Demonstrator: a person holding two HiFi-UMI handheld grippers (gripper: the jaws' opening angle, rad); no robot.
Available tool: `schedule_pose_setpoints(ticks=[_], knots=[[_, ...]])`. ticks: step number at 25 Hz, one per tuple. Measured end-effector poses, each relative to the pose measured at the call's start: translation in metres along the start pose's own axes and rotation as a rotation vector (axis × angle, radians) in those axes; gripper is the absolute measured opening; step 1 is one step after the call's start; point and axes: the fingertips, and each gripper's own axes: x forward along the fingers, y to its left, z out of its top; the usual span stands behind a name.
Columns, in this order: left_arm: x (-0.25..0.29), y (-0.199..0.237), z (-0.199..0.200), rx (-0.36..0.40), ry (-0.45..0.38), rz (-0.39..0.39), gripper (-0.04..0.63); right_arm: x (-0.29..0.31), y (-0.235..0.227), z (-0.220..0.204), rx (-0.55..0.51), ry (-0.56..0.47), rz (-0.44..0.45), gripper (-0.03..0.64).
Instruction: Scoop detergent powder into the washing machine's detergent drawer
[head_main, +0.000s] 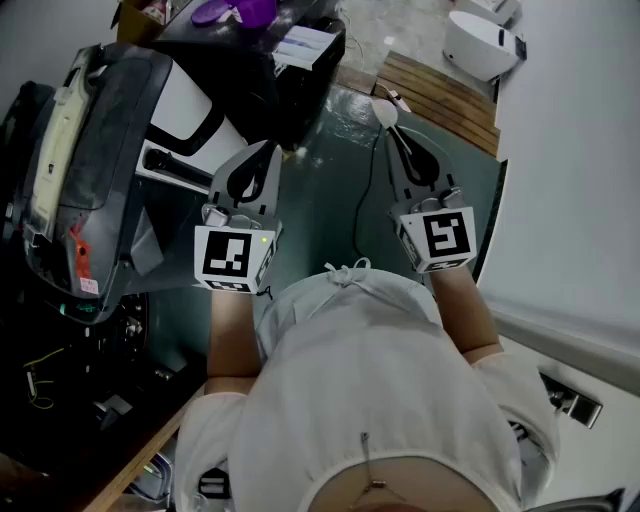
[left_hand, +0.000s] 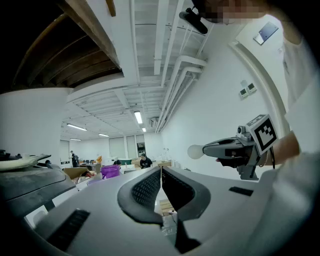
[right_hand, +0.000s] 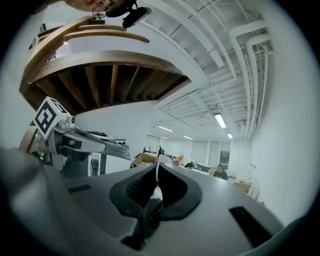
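White scoop (head_main: 384, 112), pinched by its handle in the clenched right gripper (head_main: 400, 138), leads; the left gripper (head_main: 264, 150) is closed on nothing, and with powder and drawer seemingly out of view, find them first and carry the bowl level.

Grey left gripper (head_main: 264, 148) and grey right gripper (head_main: 393, 132) both wear black-and-white square-patterned marker cubes (head_main: 232, 257). White round plastic scoop (head_main: 384, 112) at 12 o'clock, purple plastic tub (head_main: 235, 10) at 11, dark green floor (head_main: 320, 190).
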Motion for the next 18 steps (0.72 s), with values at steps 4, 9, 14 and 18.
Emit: schedule_pose_setpoints(ticks=[4,9,14,18], knots=[[0.004,0.005,0.000,0.001,-0.007,-0.003,0.026,0.005,0.000,-0.001,0.007,0.004,-0.004,0.006],[0.006,0.010,-0.003,-0.003,-0.001,-0.009,0.026,0.010,0.001,-0.003,0.016,0.014,-0.011,0.006],[0.008,0.018,-0.011,-0.014,0.003,-0.013,0.026,0.014,-0.003,-0.011,0.050,0.016,-0.046,0.008],[0.013,0.027,-0.021,-0.031,0.017,-0.005,0.026,0.022,-0.013,-0.017,0.058,0.034,-0.070,0.008]])
